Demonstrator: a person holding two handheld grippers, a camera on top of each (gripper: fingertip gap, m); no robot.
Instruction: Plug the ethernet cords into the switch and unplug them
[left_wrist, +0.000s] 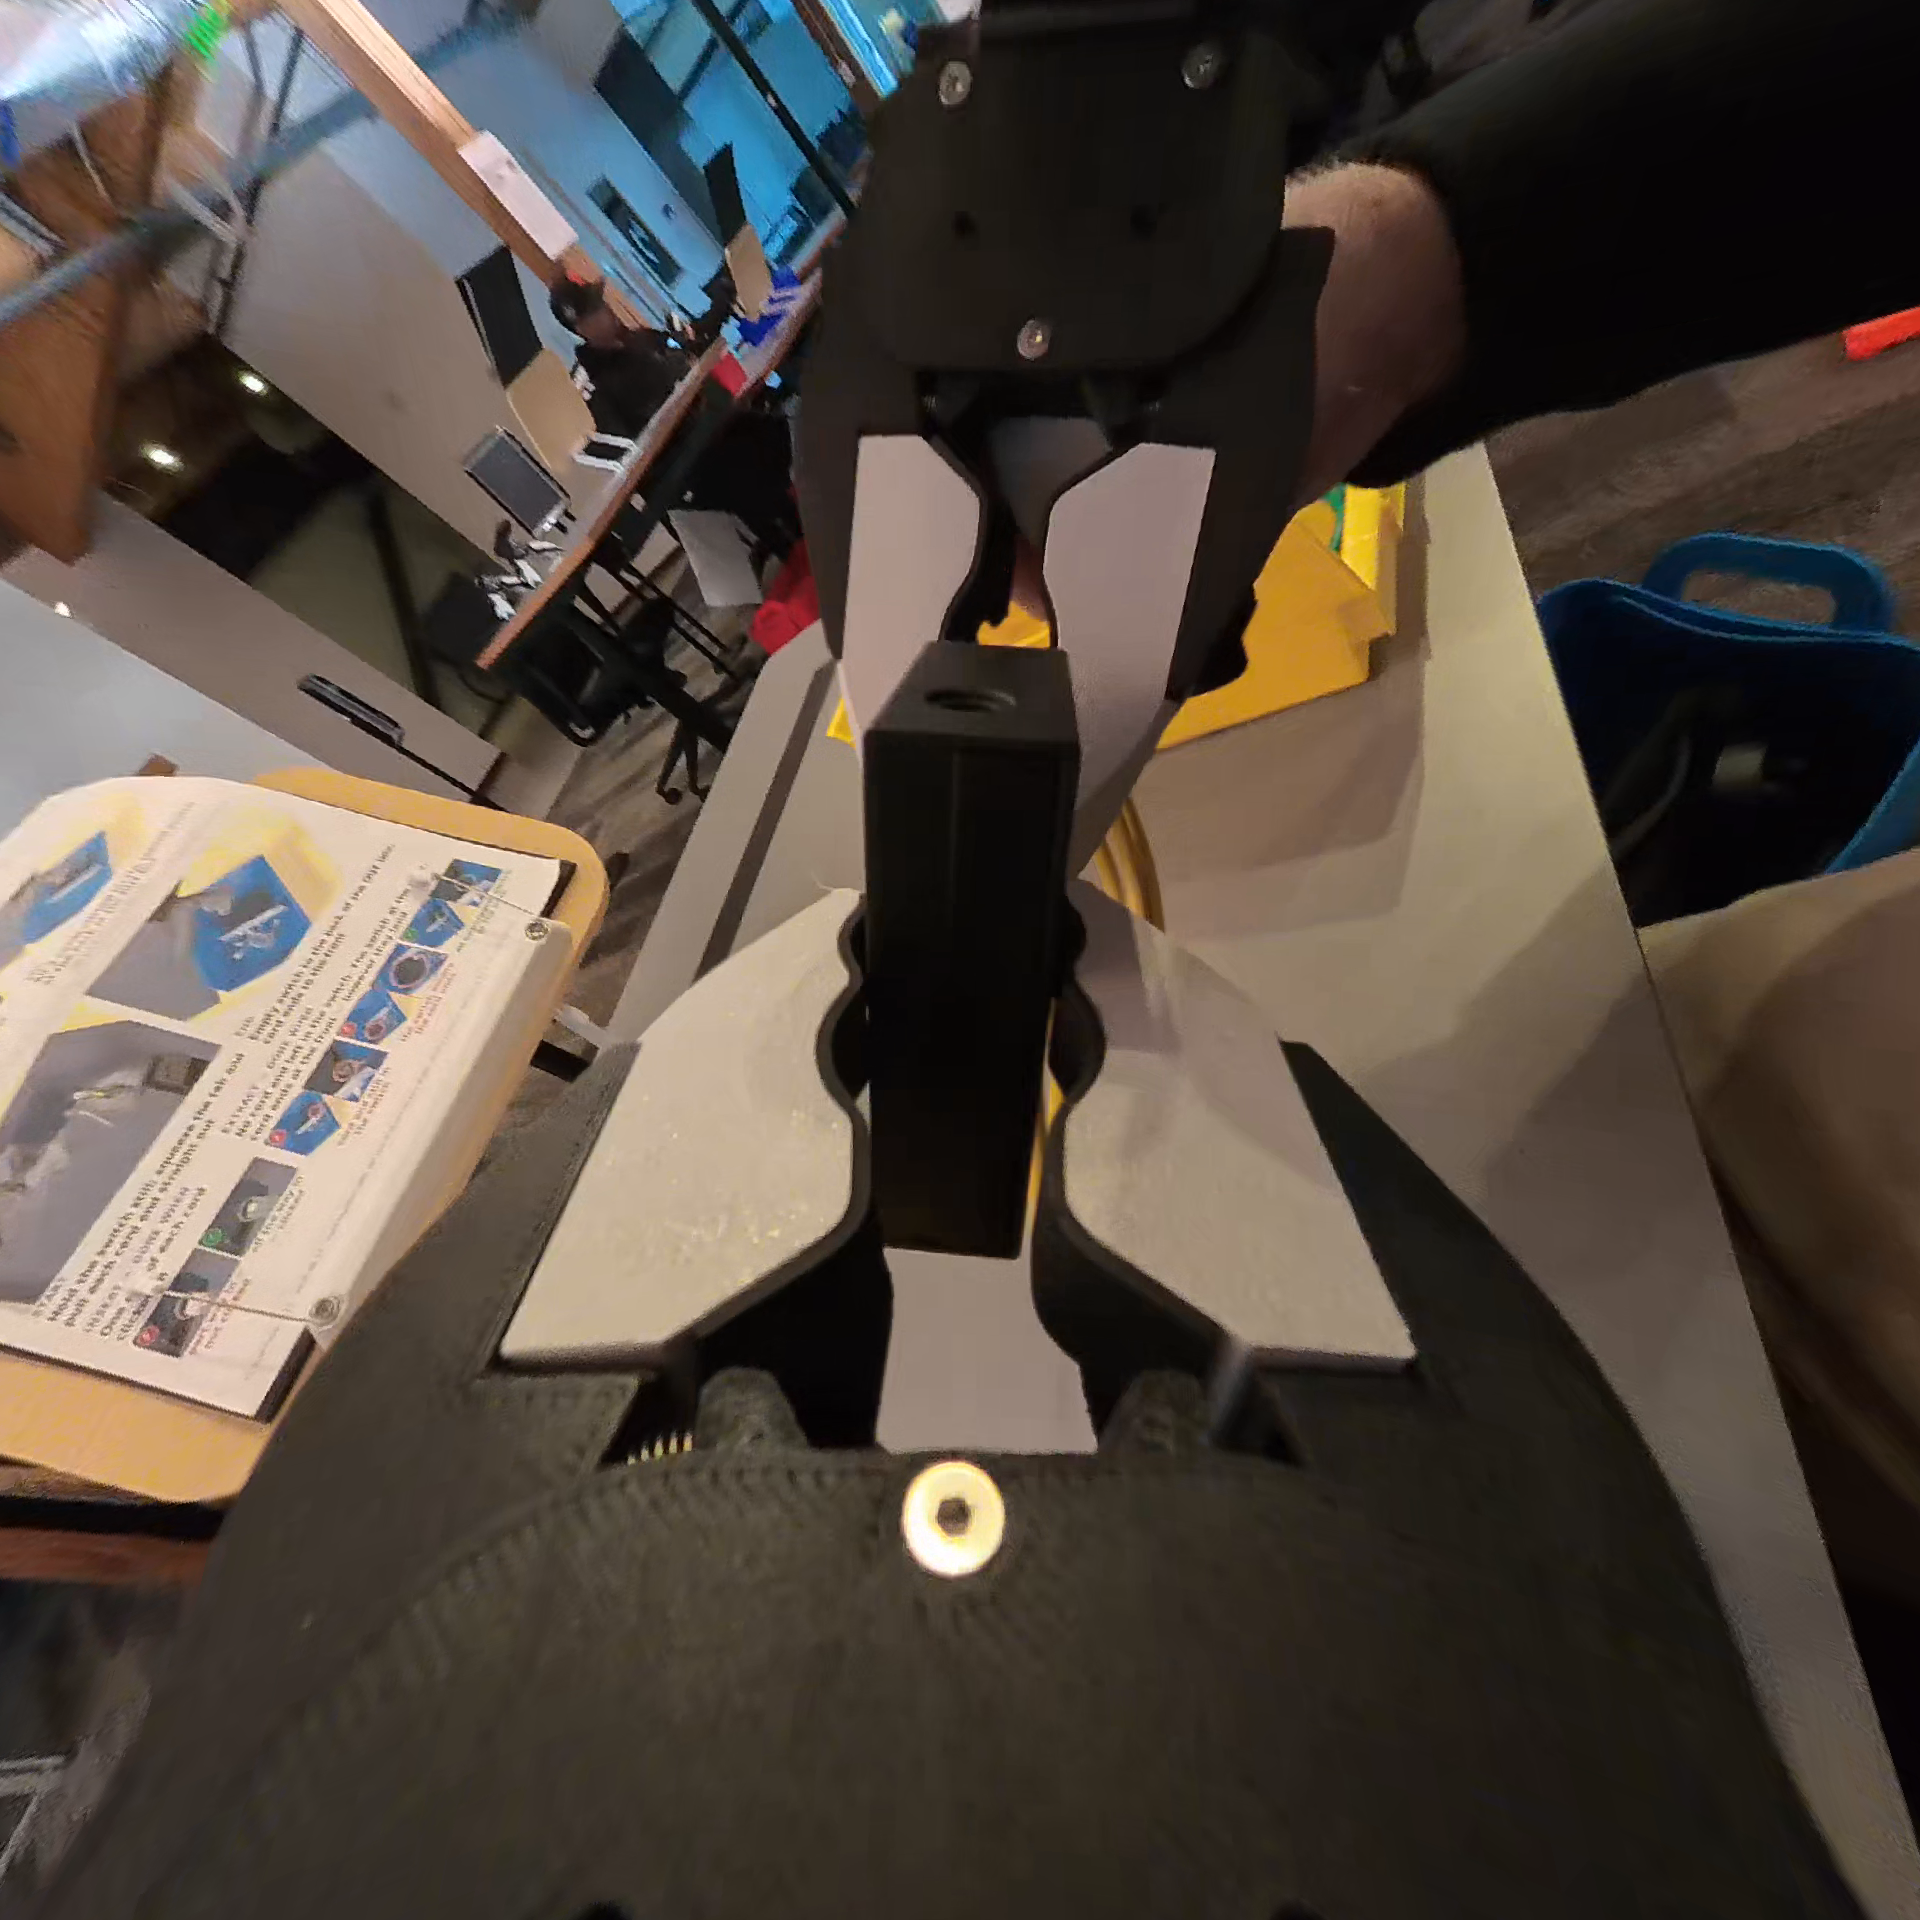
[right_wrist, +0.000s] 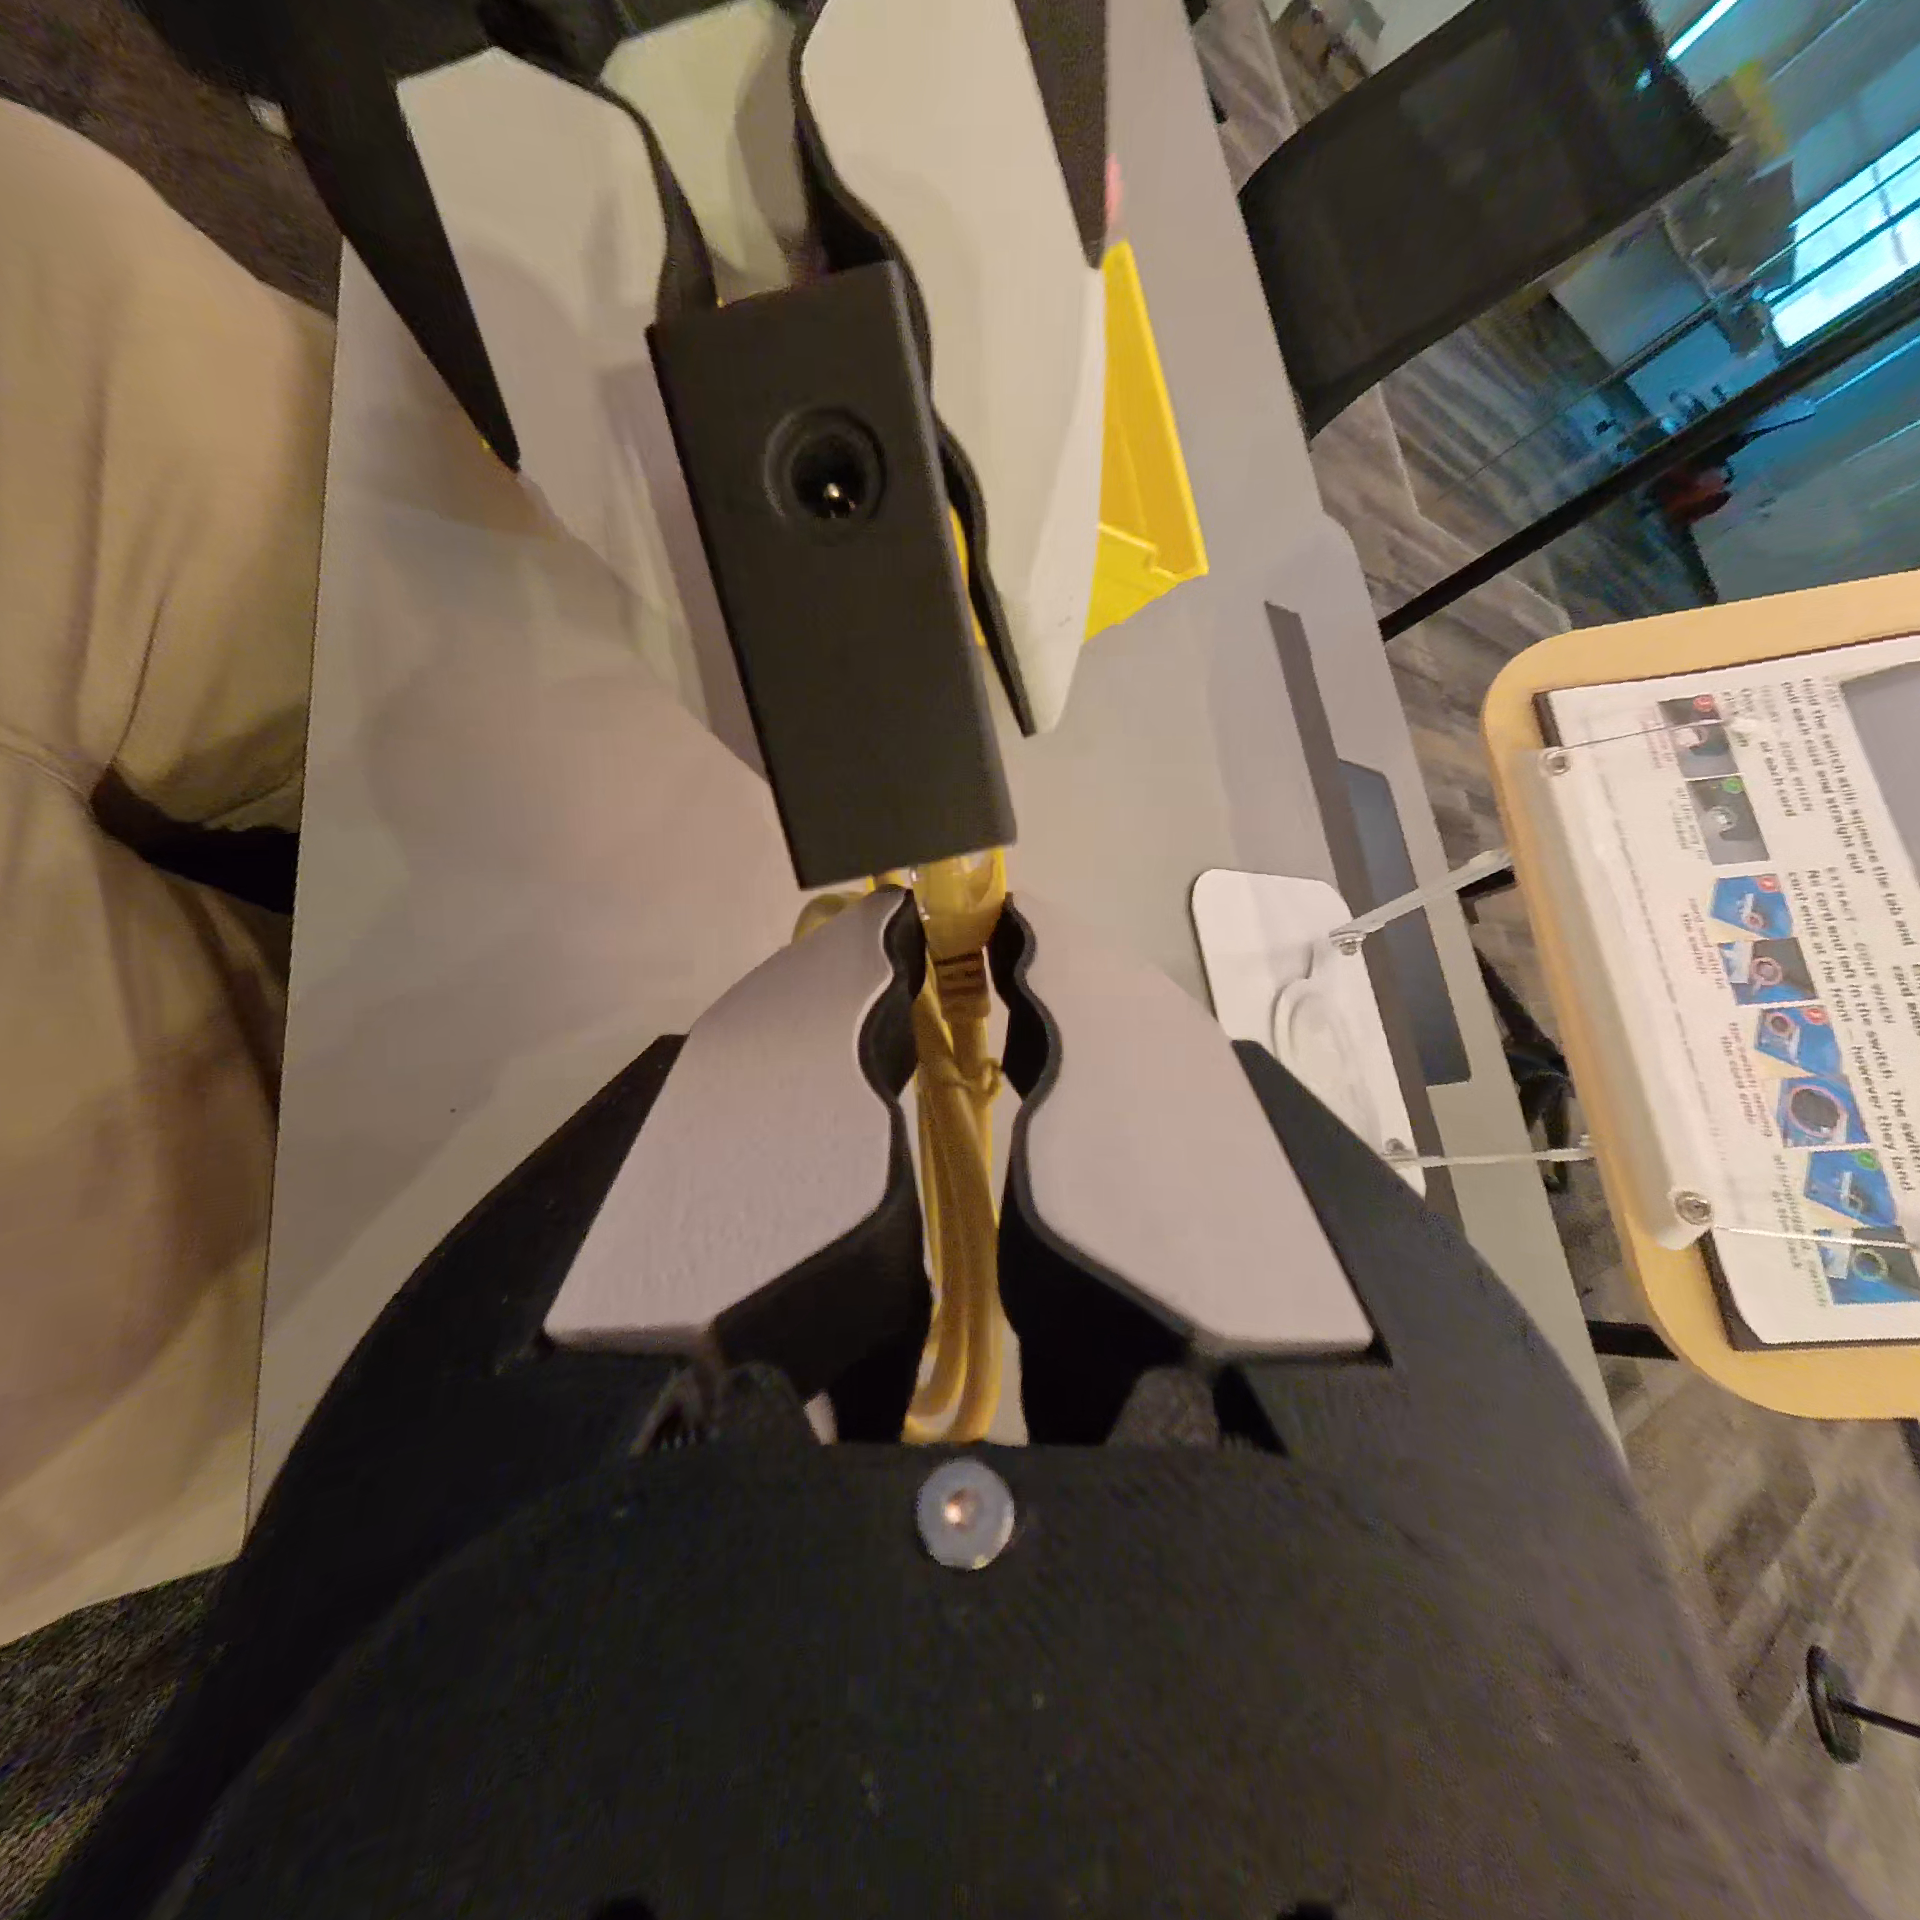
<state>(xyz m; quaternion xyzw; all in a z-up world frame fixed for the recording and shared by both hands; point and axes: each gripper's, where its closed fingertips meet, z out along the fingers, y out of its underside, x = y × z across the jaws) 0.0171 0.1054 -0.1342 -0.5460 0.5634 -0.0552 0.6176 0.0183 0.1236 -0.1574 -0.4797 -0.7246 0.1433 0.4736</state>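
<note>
The switch (left_wrist: 961, 935) is a small black box with a round socket on its end face (right_wrist: 831, 561). My left gripper (left_wrist: 961, 997) is shut on the switch's sides and holds it above the grey table (left_wrist: 1455, 935). My right gripper (right_wrist: 956, 925) is shut on the plug end of a yellow ethernet cord (right_wrist: 956, 1091), right at the switch's near edge. Whether the plug sits fully in a port is hidden. In the left wrist view, the right gripper (left_wrist: 1003, 613) faces me from beyond the switch, held by a hand. In the right wrist view, the left gripper (right_wrist: 748, 260) is at the top.
A yellow bin (left_wrist: 1299, 623) stands on the table behind the switch. A blue bag (left_wrist: 1745, 707) is off the table's right side. An instruction sheet on a wooden stand (left_wrist: 239, 1091) is to the left. A person's leg in beige trousers (right_wrist: 125, 727) is at the table edge. My left and right fingertips are right by each other.
</note>
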